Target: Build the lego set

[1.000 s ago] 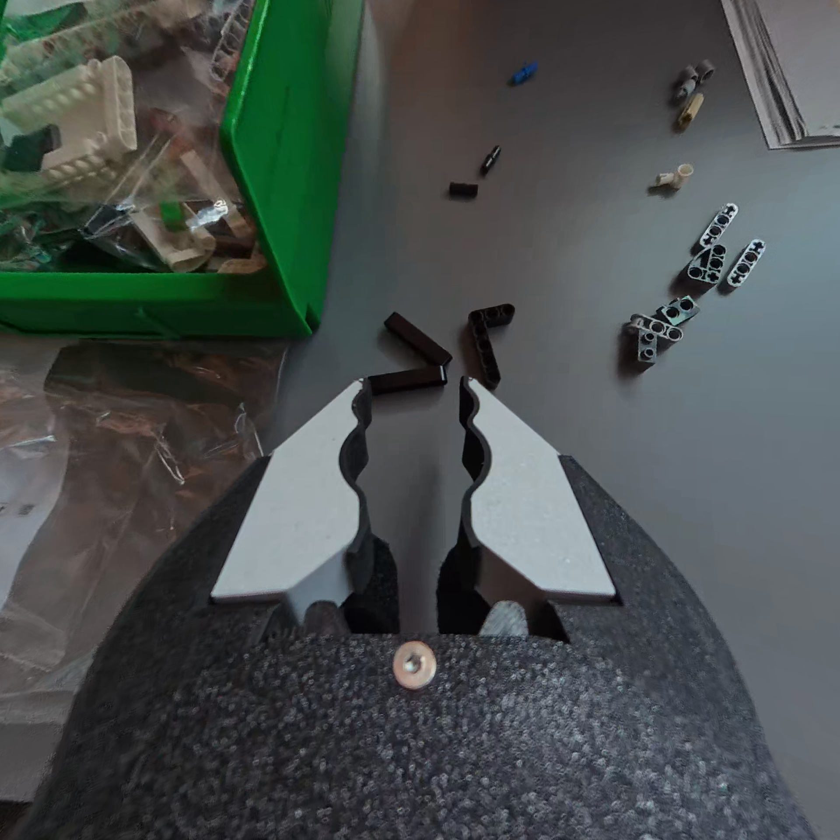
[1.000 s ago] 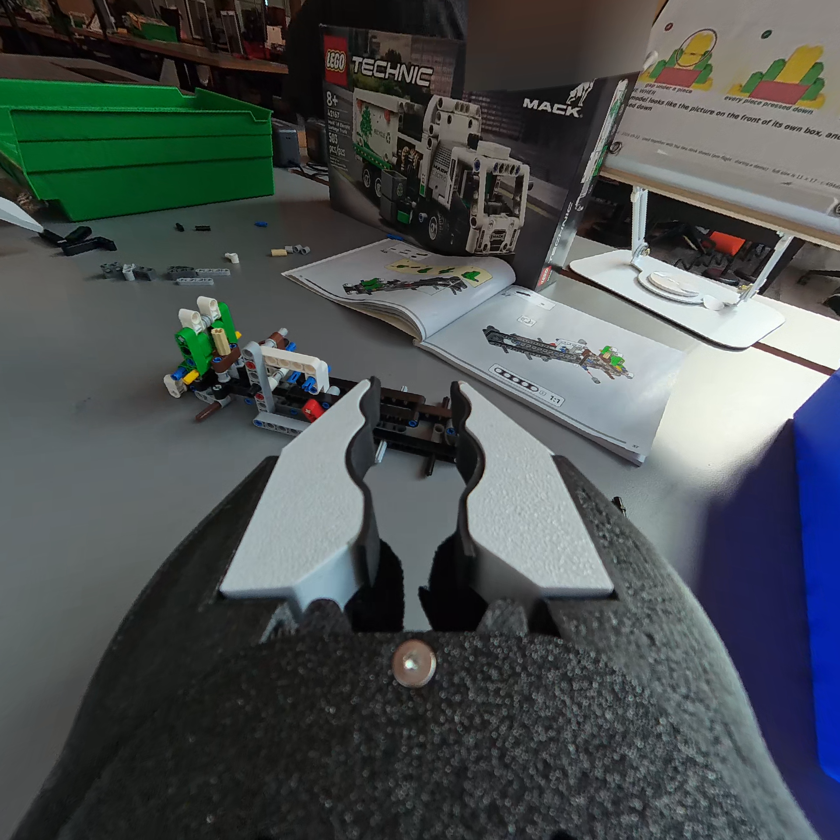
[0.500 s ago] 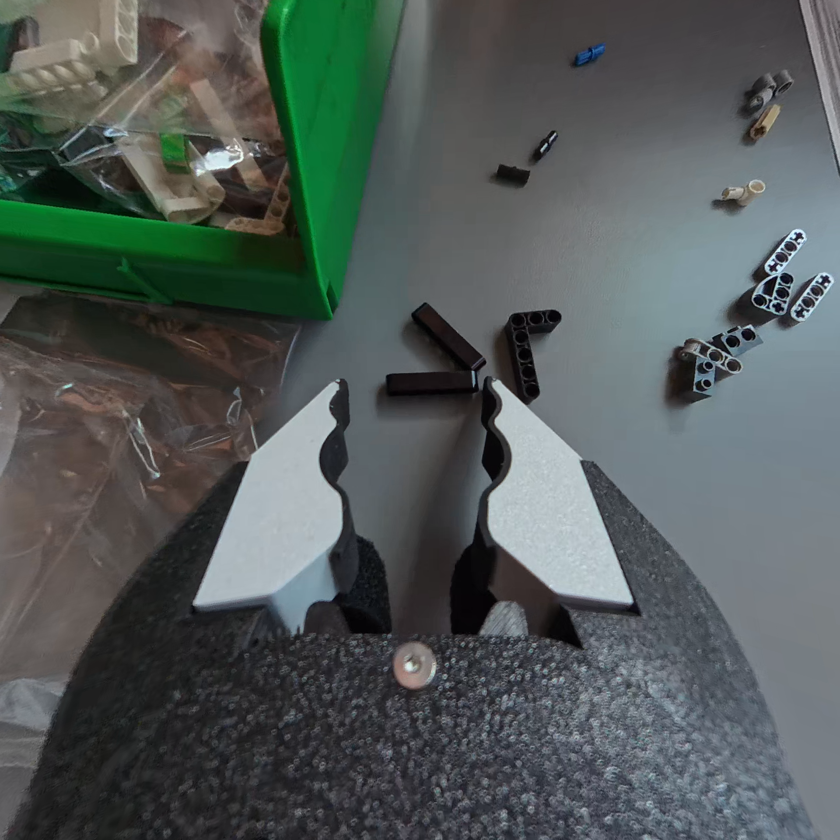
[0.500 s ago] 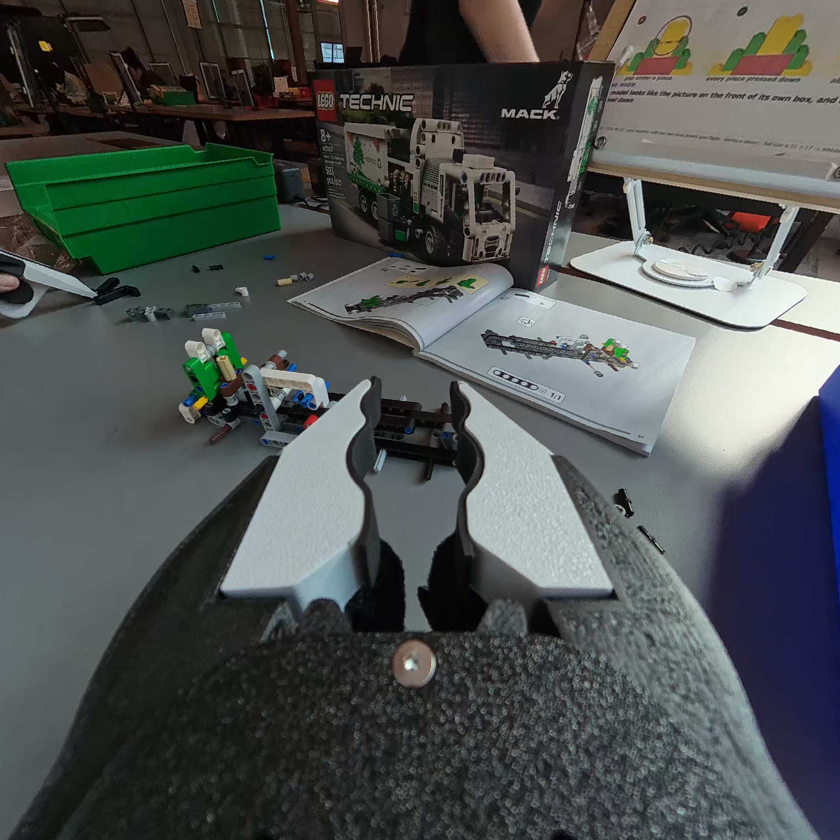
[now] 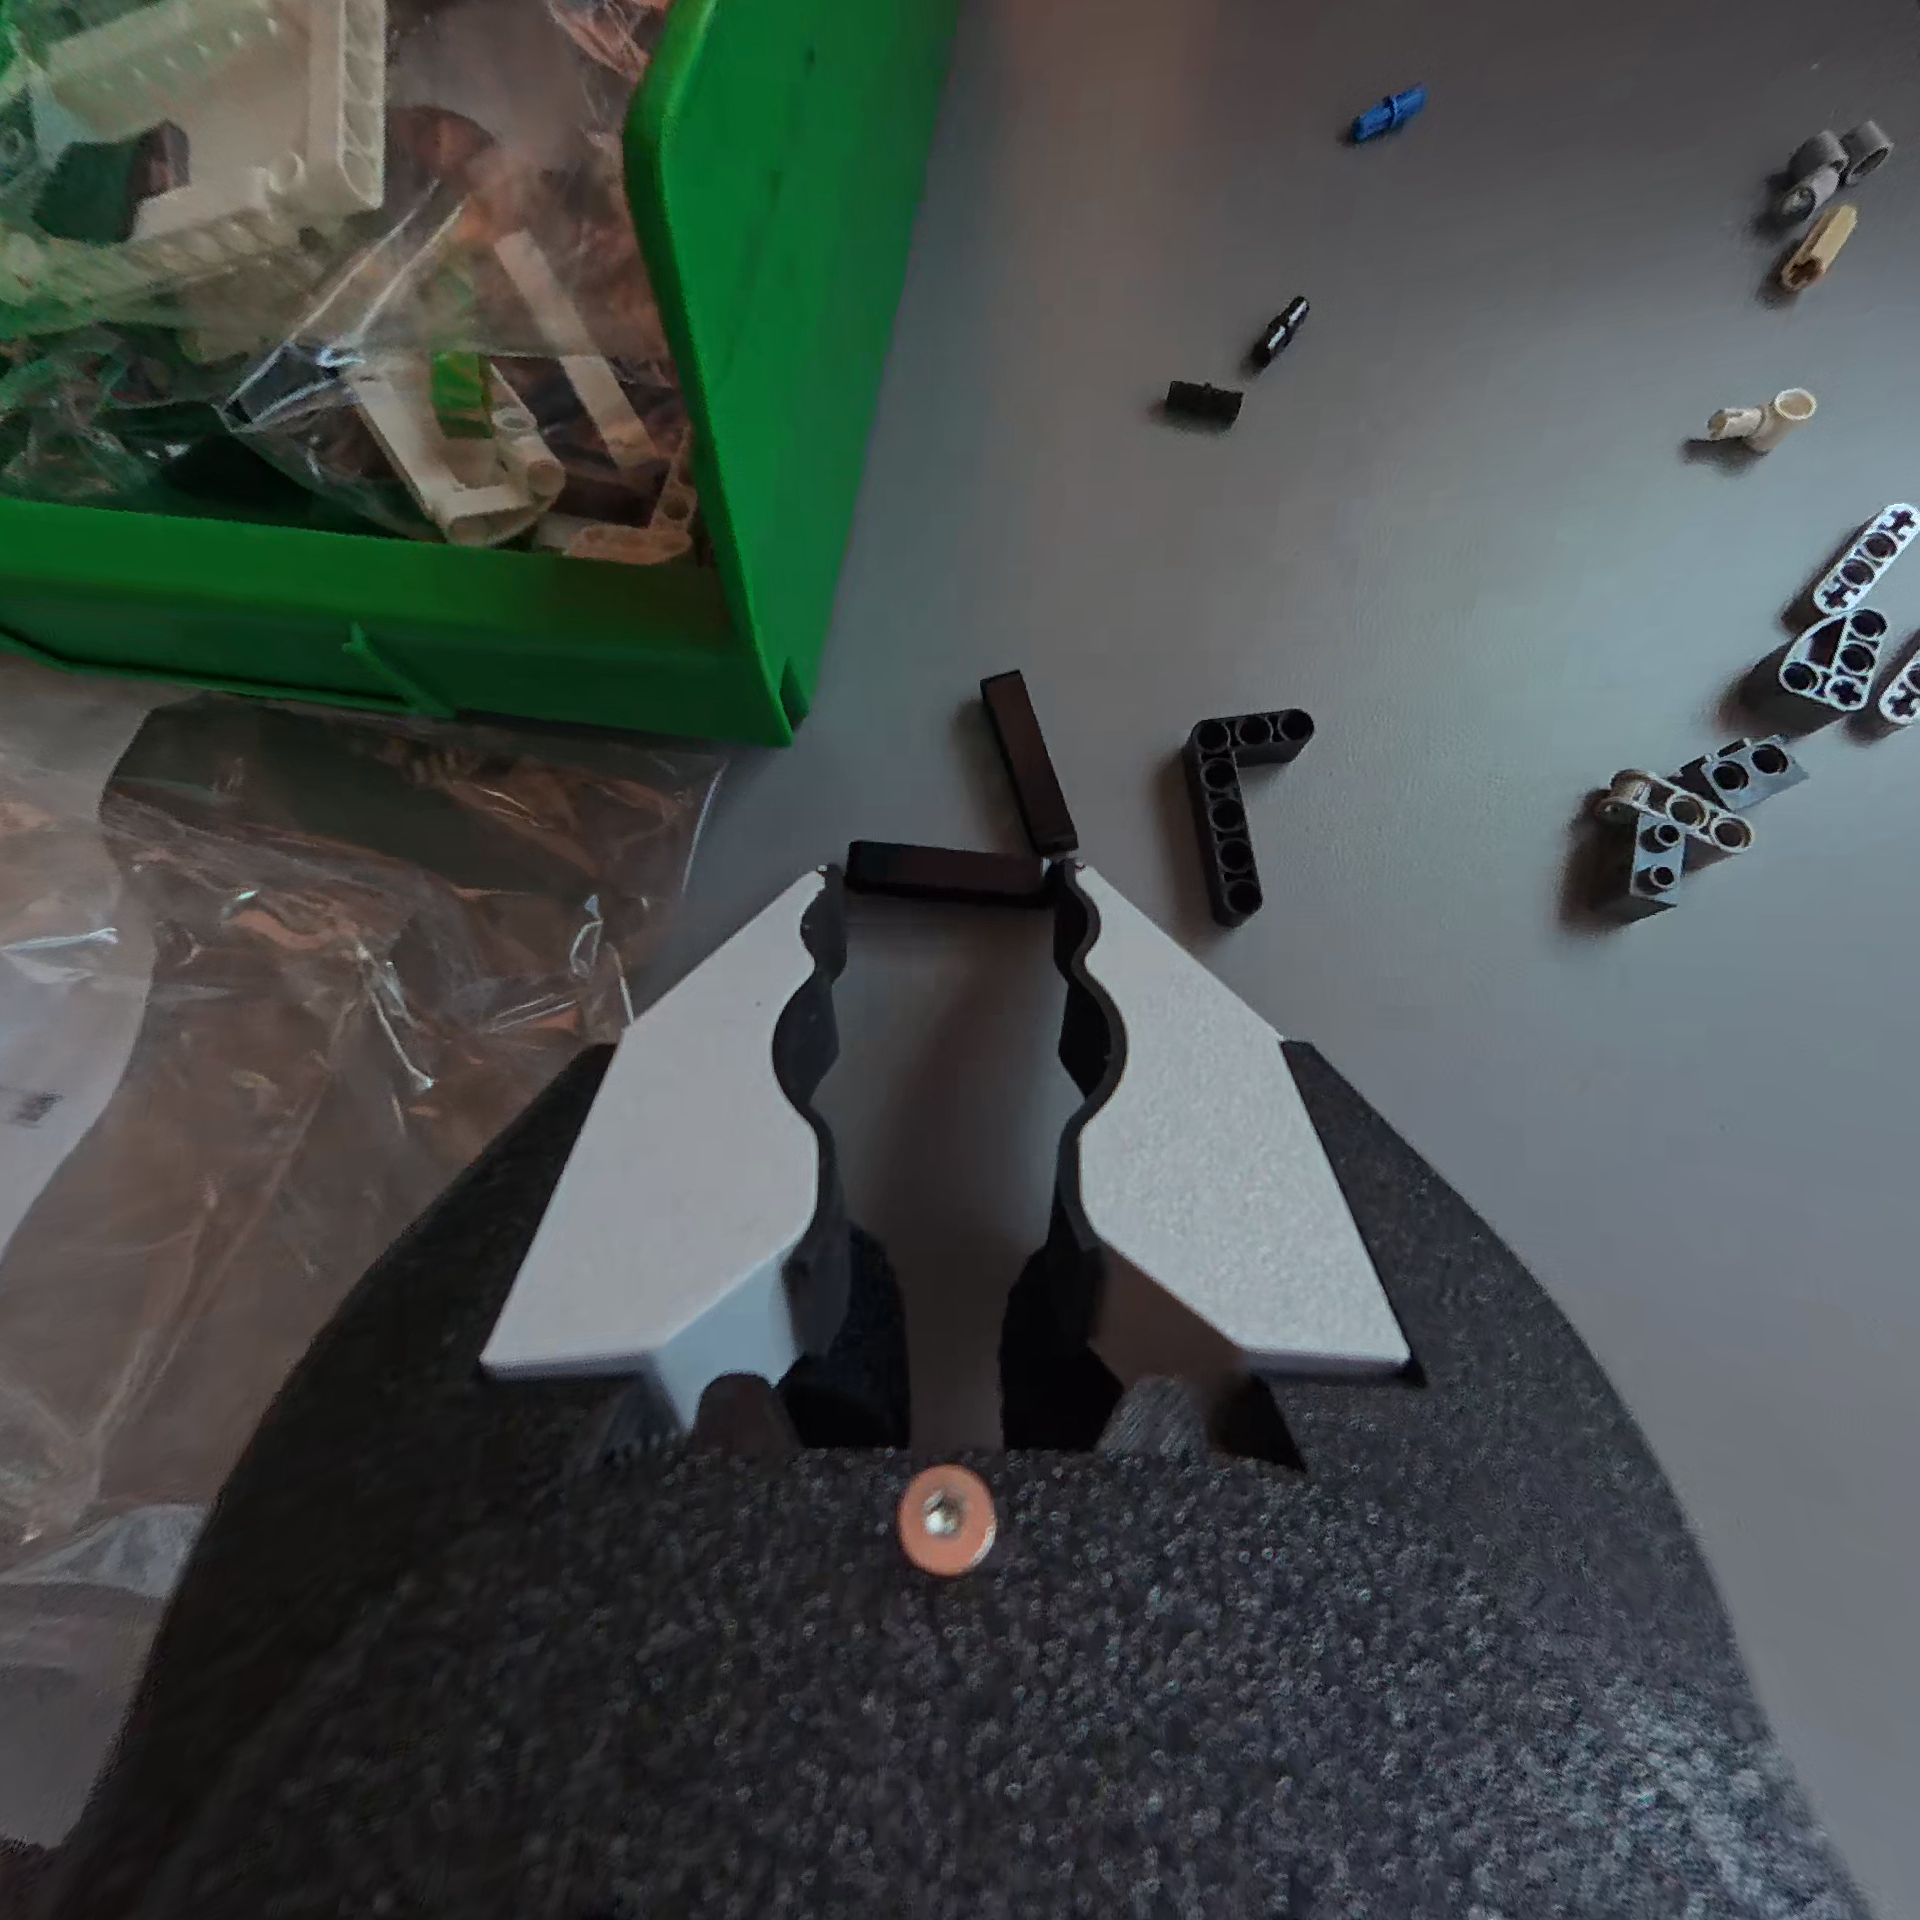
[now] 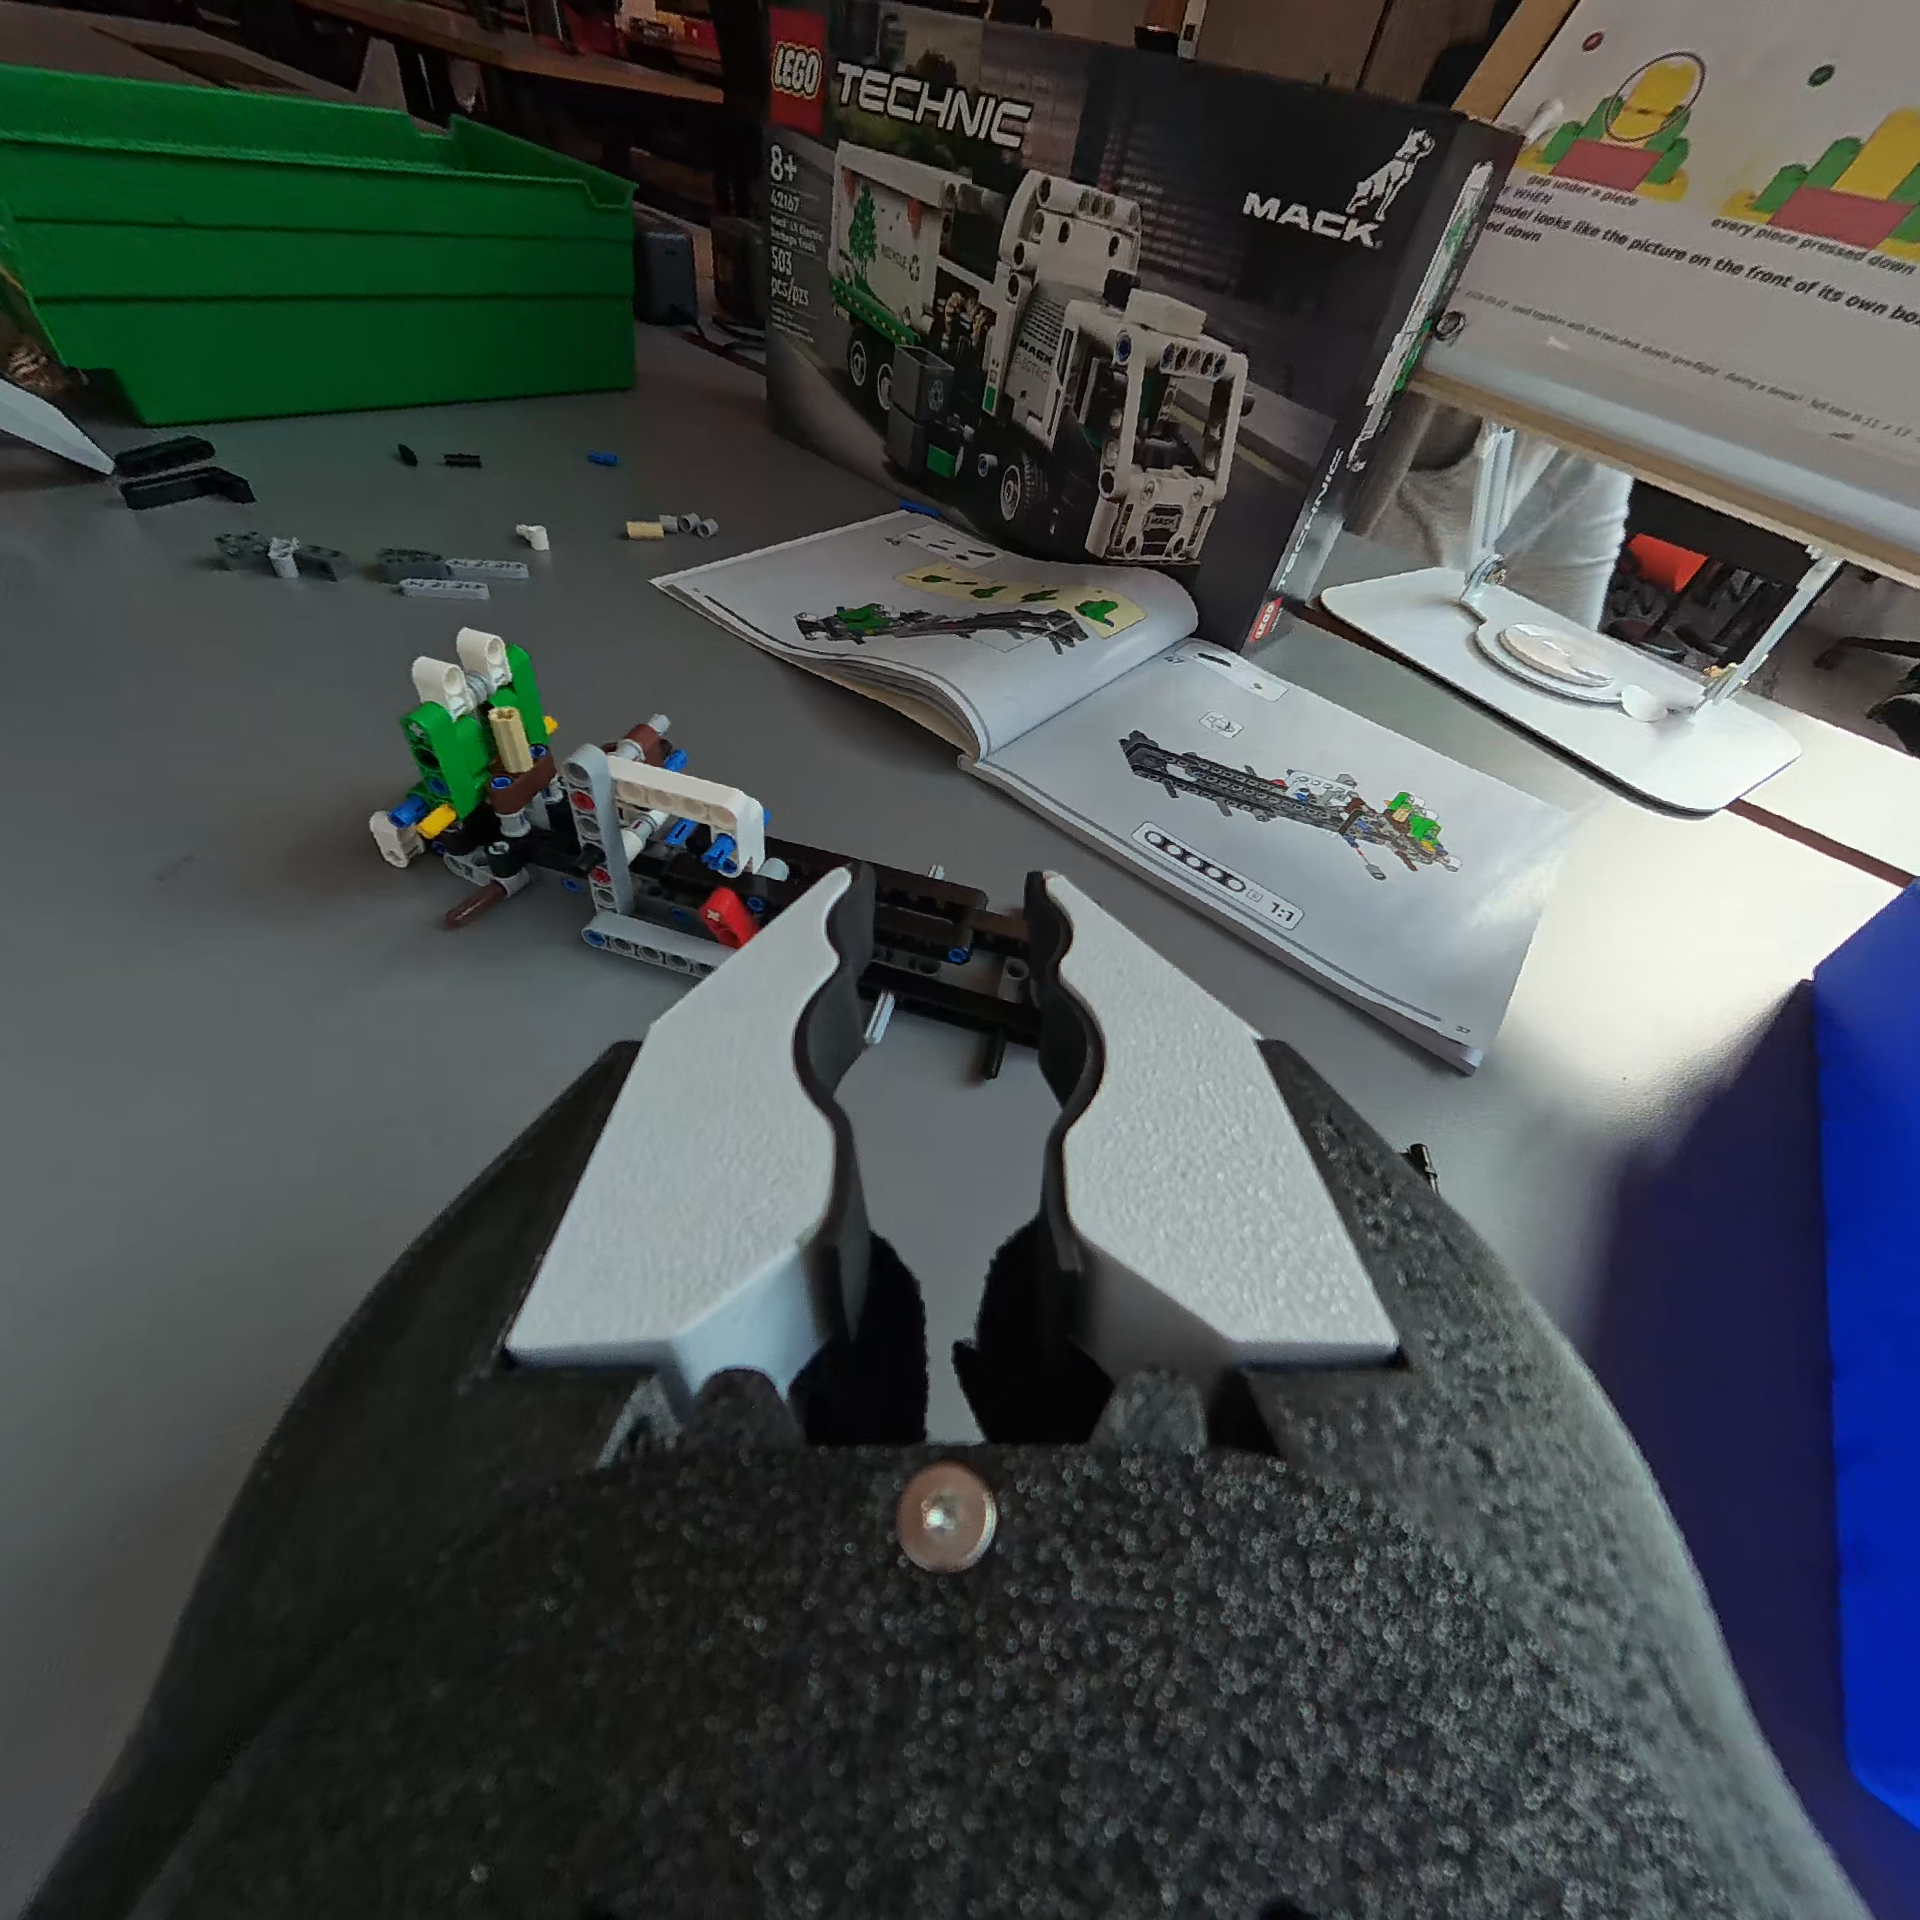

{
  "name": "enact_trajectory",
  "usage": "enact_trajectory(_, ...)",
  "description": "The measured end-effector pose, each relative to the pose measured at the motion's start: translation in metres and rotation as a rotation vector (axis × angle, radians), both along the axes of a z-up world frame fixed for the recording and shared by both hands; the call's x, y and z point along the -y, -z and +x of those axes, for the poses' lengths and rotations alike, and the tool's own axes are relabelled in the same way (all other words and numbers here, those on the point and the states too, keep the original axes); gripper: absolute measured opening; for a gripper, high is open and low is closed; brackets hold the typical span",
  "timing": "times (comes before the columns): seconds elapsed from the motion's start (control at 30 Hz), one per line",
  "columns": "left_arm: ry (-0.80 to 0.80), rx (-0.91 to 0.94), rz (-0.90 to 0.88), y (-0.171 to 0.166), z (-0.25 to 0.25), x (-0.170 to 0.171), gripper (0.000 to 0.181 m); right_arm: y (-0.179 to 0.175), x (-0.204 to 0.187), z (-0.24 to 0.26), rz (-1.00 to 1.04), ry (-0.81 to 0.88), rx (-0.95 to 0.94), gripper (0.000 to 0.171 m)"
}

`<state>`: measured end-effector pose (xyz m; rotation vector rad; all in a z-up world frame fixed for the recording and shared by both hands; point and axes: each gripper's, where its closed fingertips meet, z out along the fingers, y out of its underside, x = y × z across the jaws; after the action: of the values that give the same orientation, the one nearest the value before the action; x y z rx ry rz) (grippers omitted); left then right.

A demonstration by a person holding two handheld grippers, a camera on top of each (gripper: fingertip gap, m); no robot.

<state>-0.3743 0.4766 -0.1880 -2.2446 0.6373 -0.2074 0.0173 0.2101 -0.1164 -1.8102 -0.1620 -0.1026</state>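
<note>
In the left wrist view my left gripper [image 5: 943,883] is shut on a short black beam [image 5: 940,868] that lies crosswise on the grey table, one fingertip at each end. A second black beam [image 5: 1023,758] touches its right end, and a black L-shaped beam [image 5: 1226,810] lies just to the right. In the right wrist view my right gripper [image 6: 945,904] is shut on the dark rear end of the part-built lego model [image 6: 623,821], which rests on the table. The left gripper's white finger [image 6: 52,436] shows at the far left of that view.
A green bin [image 5: 769,312] of bagged parts and loose plastic bags [image 5: 312,987] lie left of the left gripper. Small grey pieces [image 5: 1683,821] are scattered to its right. An open instruction booklet [image 6: 1195,748], the set's box [image 6: 1091,312] and a blue object [image 6: 1870,1351] surround the model. There is about 50 cm between the tips of the two grippers.
The left jaws opened wide, moved forward, then closed again on the ends of the crosswise black beam. The second beam swung more upright. The right gripper stayed on the model while its view tilted.
</note>
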Motion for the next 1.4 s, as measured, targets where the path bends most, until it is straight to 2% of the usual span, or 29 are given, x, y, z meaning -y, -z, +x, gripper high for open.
enact_trajectory(0.13,0.047,-0.004,0.065,-0.019,0.004,0.004,0.038,-0.003,0.001,0.001,0.019,0.002,-0.012,0.028)
enact_trajectory(0.27,0.167,0.051,0.114,-0.044,0.028,0.016,0.038,-0.005,0.002,0.003,0.029,0.003,-0.031,0.028)
enact_trajectory(0.47,0.431,0.167,0.149,-0.071,0.088,0.045,0.038,-0.004,0.002,0.004,0.025,0.001,-0.054,0.027)
enact_trajectory(0.93,0.920,0.165,0.160,-0.066,0.239,0.078,0.039,-0.004,0.001,0.005,0.022,0.007,-0.056,0.027)
enact_trajectory(1.13,1.058,0.218,0.140,-0.062,0.301,0.089,0.039,-0.002,0.000,0.002,0.010,-0.007,-0.026,0.027)
enact_trajectory(1.27,1.129,0.235,0.116,-0.060,0.325,0.105,0.039,-0.002,0.000,0.003,0.014,0.002,-0.023,0.027)
enact_trajectory(1.4,1.182,0.208,0.119,-0.053,0.329,0.114,0.038,-0.005,0.001,0.004,0.033,0.002,-0.035,0.026)
